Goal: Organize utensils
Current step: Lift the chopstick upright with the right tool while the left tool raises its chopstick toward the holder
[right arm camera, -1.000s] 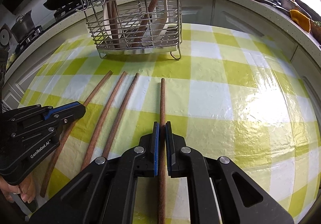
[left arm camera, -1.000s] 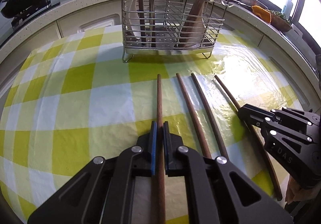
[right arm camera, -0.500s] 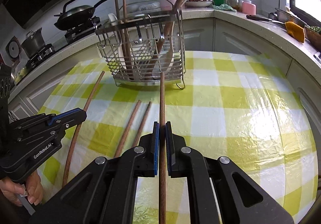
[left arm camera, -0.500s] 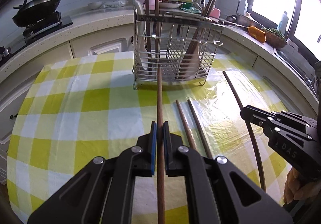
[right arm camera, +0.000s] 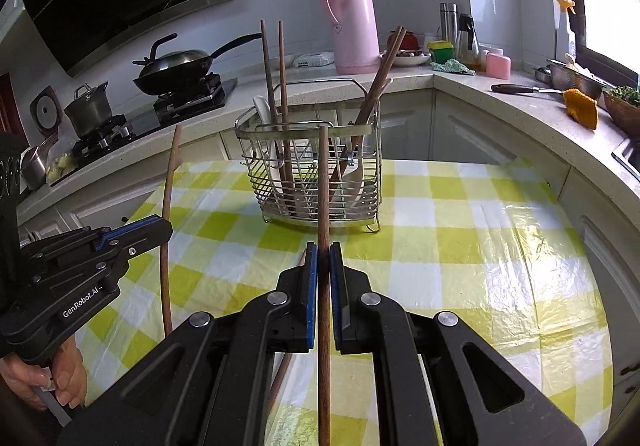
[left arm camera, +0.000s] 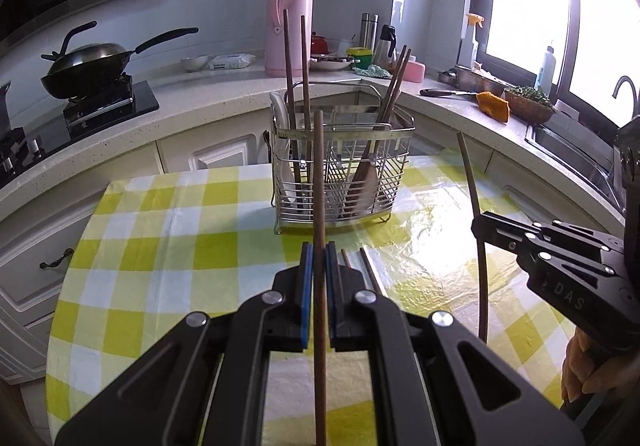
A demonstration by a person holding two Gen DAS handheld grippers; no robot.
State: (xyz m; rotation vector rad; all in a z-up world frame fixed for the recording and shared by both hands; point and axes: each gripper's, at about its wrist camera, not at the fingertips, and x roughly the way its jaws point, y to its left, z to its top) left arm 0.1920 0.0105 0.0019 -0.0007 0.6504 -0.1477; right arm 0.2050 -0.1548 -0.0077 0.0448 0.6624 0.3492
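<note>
My left gripper [left arm camera: 319, 248] is shut on a long brown chopstick [left arm camera: 318, 182] and holds it raised above the table, tip toward the wire utensil rack [left arm camera: 342, 182]. My right gripper [right arm camera: 323, 248] is shut on another brown chopstick [right arm camera: 323, 186], also raised and pointing at the rack [right arm camera: 316, 182]. Each gripper shows in the other's view: the right one [left arm camera: 476, 226] with its chopstick [left arm camera: 474, 214], the left one [right arm camera: 166, 226] with its chopstick [right arm camera: 168, 182]. Two chopsticks [left arm camera: 366, 266] lie on the yellow checked tablecloth [left arm camera: 180, 246]. The rack holds several upright chopsticks and white spoons.
A pink thermos [left arm camera: 290, 18] stands on the counter behind the rack. A wok [left arm camera: 88, 66] sits on the stove at left. A sink and window are at right. The table edge falls off at left toward white cabinets [left arm camera: 36, 258].
Both grippers have lifted their chopsticks off the tablecloth and risen well above it. The views have pulled back from the rack. Two chopsticks stay lying on the cloth.
</note>
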